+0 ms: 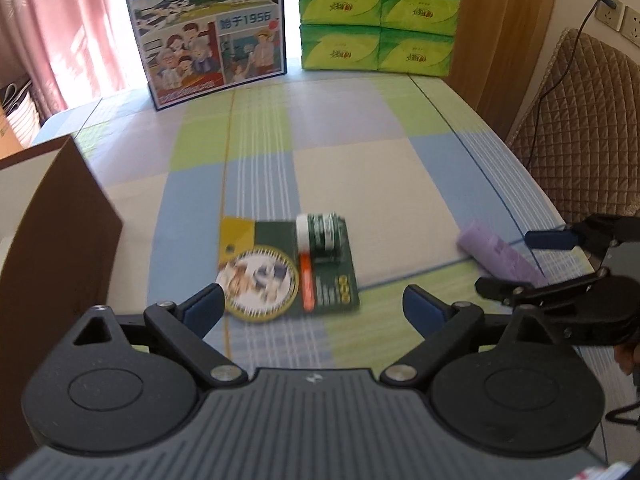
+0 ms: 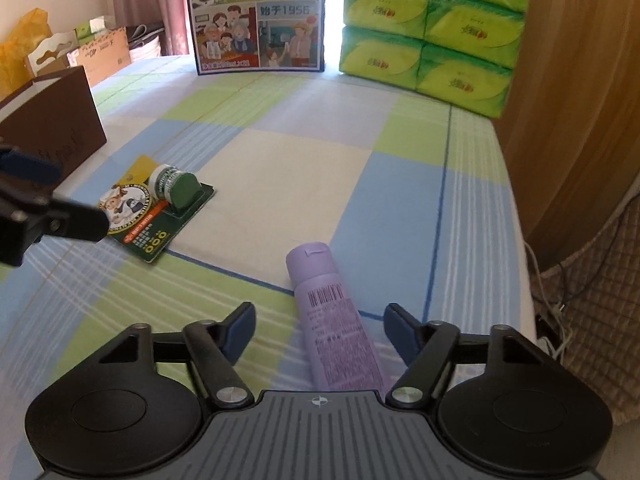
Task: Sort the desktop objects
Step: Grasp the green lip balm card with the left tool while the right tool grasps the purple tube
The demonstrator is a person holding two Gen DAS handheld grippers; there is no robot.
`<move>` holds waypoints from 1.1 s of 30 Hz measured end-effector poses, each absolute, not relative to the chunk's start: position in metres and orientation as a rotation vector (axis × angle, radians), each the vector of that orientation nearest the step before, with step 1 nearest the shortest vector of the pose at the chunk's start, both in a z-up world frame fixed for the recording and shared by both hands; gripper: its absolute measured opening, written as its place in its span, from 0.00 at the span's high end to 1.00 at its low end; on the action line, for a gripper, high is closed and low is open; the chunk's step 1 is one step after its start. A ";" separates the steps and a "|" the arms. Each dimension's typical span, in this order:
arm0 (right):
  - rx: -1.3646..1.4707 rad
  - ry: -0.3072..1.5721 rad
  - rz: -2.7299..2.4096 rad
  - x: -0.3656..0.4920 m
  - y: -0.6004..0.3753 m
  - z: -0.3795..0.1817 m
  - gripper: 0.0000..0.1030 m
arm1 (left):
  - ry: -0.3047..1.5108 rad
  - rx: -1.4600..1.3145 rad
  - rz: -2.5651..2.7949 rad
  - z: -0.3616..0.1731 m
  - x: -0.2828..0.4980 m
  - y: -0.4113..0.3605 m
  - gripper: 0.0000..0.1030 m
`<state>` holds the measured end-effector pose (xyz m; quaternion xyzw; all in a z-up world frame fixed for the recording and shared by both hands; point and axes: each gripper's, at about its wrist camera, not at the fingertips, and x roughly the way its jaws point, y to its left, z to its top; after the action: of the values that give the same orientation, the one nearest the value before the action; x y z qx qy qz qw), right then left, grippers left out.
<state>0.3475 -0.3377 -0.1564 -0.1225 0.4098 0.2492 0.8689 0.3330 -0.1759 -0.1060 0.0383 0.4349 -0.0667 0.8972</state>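
A green blister card [image 1: 288, 268] with a small green-and-white jar, an orange stick and a round picture sticker lies flat on the checked tablecloth [image 1: 352, 184]. My left gripper [image 1: 316, 308] stands open just short of it, its left fingertip at the sticker's edge. A lilac tube [image 2: 336, 320] lies on the cloth, cap pointing away. My right gripper [image 2: 320, 332] straddles the tube's lower body, with a gap showing on each side of it. In the left wrist view the tube [image 1: 500, 252] and the right gripper [image 1: 520, 264] appear at the right edge. The card [image 2: 160, 212] and the left gripper [image 2: 56, 194] show in the right wrist view.
A brown box [image 1: 60, 220] stands at the table's left side. At the back stand a blue milk carton [image 1: 208, 28] and stacked green tissue packs [image 1: 376, 20]. A quilted chair back [image 1: 580, 140] and cables are past the right table edge.
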 end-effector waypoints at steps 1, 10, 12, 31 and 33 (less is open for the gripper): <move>-0.254 0.857 0.524 0.350 -0.337 -0.159 0.44 | 0.897 0.086 -0.144 -0.108 0.338 -0.177 0.11; -0.290 0.786 0.499 0.355 -0.340 -0.161 0.71 | 0.869 0.121 -0.162 -0.123 0.376 -0.186 0.20; -0.310 0.774 0.496 0.353 -0.339 -0.163 0.71 | 0.863 0.130 -0.169 -0.127 0.381 -0.188 0.22; -0.310 0.720 0.475 0.345 -0.338 -0.169 0.71 | 0.853 0.121 -0.161 -0.158 0.377 -0.180 0.70; -0.315 0.723 0.474 0.344 -0.338 -0.168 0.71 | 0.863 0.120 -0.160 -0.156 0.366 -0.176 0.70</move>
<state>0.3445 -0.3376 -0.1683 -0.1519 0.3488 0.2288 0.8961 0.3663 -0.1758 -0.1559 0.0582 0.4174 -0.0773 0.9036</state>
